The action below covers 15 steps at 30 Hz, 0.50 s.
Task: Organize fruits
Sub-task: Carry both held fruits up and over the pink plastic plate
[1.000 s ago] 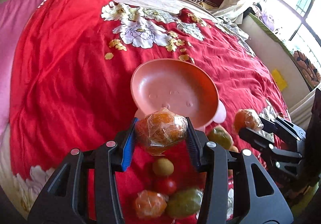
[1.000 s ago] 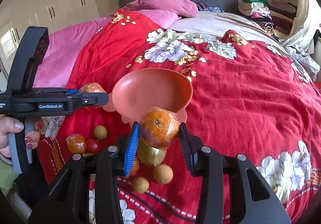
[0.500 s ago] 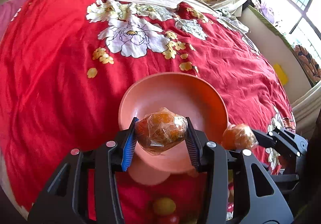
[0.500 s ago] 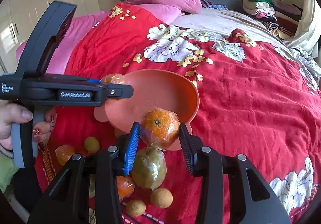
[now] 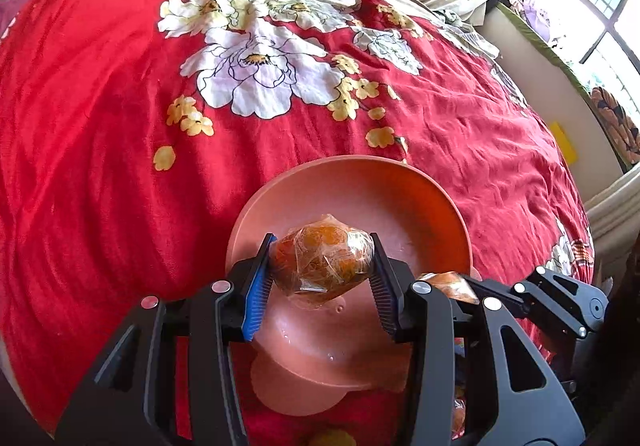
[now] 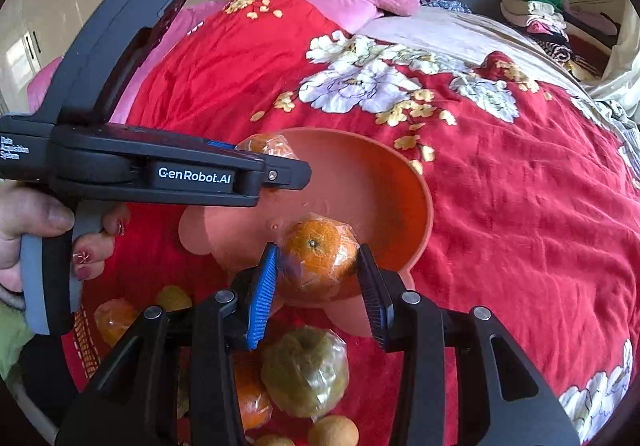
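Fruits are not yet in the pink bowl (image 5: 436, 206): the left gripper (image 5: 322, 286) and right gripper (image 6: 316, 278) each clench a wrapped orange (image 5: 322, 258) above it. Loose fruit (image 6: 304, 370) waits at the bowl's six o'clock.

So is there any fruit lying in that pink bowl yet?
No: the bowl shows only bare pink inside, and both wrapped oranges hang above it, clamped in the left and right grippers.
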Motion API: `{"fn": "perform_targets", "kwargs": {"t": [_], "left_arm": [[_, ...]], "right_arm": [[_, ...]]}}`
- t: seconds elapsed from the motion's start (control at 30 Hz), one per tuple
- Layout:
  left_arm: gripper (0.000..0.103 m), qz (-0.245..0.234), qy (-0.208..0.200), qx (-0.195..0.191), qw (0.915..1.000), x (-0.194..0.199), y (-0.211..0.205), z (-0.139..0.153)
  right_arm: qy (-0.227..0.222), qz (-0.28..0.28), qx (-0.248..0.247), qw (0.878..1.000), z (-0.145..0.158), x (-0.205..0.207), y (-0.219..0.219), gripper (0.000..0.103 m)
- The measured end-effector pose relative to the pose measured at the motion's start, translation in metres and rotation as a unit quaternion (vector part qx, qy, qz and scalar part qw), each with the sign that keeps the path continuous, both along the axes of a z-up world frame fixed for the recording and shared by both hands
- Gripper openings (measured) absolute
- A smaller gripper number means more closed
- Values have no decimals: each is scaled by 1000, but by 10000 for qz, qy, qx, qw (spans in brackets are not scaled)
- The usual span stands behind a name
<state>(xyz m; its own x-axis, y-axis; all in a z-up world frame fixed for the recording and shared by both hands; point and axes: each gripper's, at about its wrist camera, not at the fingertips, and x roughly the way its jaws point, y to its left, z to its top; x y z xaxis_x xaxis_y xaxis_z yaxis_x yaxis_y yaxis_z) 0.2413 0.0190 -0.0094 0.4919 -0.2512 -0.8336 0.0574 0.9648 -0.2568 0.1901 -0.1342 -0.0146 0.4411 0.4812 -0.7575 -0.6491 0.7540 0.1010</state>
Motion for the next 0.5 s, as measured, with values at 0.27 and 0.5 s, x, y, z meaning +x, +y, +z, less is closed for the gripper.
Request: {"fn": "perform_targets", "kwargs": {"t": [0.27,0.5], "left_arm": [[37,-5,52,-4,10000,3,-2,-6],[37,9,68,20,10000,3,-2,-8]], "right_arm": [[65,48,-48,10000,-7,1,7,39],[-4,57,-95,9999,-6,0,8,40]]}}
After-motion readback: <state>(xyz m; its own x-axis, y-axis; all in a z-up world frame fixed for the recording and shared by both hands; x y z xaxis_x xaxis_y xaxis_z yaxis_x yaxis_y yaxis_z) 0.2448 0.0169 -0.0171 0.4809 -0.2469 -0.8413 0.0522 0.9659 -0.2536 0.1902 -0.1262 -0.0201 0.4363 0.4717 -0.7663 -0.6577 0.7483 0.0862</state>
